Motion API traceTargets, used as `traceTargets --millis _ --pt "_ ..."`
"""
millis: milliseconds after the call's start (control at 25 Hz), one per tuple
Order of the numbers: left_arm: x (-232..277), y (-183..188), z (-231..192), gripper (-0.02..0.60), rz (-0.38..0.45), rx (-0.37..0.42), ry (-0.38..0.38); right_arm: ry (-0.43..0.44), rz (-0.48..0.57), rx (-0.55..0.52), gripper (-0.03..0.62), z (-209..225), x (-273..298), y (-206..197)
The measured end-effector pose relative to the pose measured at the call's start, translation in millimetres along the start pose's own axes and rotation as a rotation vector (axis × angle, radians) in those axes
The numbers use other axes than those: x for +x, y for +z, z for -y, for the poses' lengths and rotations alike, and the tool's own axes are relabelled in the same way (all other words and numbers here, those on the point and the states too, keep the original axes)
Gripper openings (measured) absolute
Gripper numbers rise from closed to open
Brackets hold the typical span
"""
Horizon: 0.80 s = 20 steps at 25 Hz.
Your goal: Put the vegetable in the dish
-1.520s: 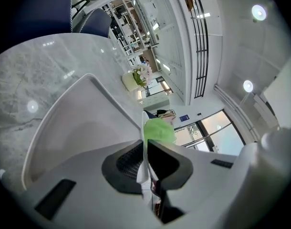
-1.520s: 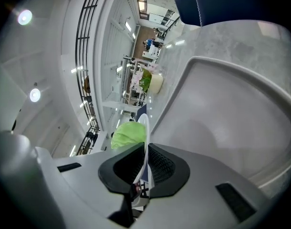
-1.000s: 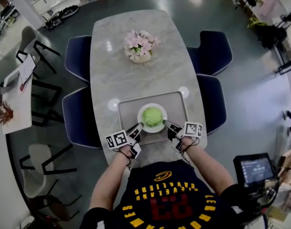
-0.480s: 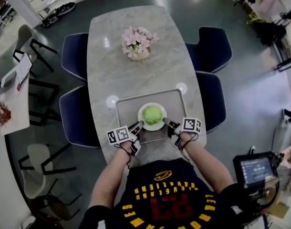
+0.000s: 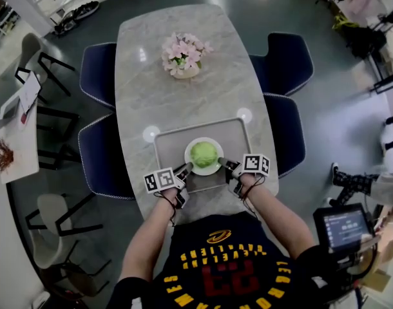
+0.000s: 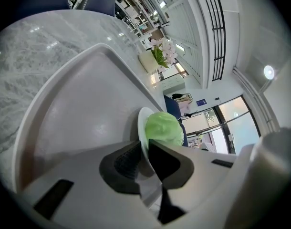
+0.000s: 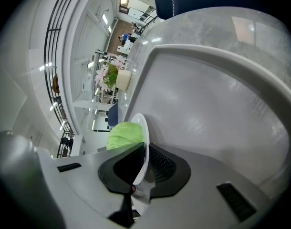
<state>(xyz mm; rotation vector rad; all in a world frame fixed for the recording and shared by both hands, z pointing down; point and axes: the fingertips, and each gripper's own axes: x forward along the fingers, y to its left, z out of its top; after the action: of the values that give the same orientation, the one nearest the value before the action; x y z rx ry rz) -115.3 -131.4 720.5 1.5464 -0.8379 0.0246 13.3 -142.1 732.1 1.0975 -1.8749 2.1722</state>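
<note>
A white dish (image 5: 212, 168) carries a round green cabbage (image 5: 204, 153) and sits over the near half of a grey tray (image 5: 163, 148). My left gripper (image 5: 185, 169) is shut on the dish's left rim, and my right gripper (image 5: 223, 164) is shut on its right rim. In the left gripper view the dish rim (image 6: 141, 128) runs edge-on between the jaws of the left gripper (image 6: 144, 159), with the cabbage (image 6: 164, 129) just beyond. The right gripper view shows the same: the dish rim (image 7: 142, 130) is pinched by the right gripper (image 7: 144, 163), and the cabbage (image 7: 122, 135) is on its left.
The tray (image 6: 74, 109) (image 7: 212, 99) lies on a marble table (image 5: 183, 102). A vase of pink flowers (image 5: 182, 55) stands at the far middle. Two small white discs (image 5: 151, 134) (image 5: 245, 115) flank the tray's far corners. Navy chairs (image 5: 100, 76) (image 5: 288, 63) line both sides.
Both grippers stay clamped on the dish rim at the same place over the tray. Only the head view has shifted slightly.
</note>
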Motion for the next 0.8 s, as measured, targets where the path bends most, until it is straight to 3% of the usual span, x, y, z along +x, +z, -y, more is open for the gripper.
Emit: traceTargets --millis 400,640,800 --pt "2.9 1.8 -9.7 0.04 -0.001 -0.052 0.072 -0.037 -0.015 -0.008 0.023 3.1 7.7 3.3" --pt "2.7 0.5 -16.1 0.04 -0.007 -0.135 0.121 -0.088 -0.05 -0.109 0.025 4.4 12.7 3.0" --pt "0.5 3.3 -17.8 0.04 0.003 -0.106 0.136 -0.138 -0.079 -0.174 0.026 2.5 13.3 1.7"
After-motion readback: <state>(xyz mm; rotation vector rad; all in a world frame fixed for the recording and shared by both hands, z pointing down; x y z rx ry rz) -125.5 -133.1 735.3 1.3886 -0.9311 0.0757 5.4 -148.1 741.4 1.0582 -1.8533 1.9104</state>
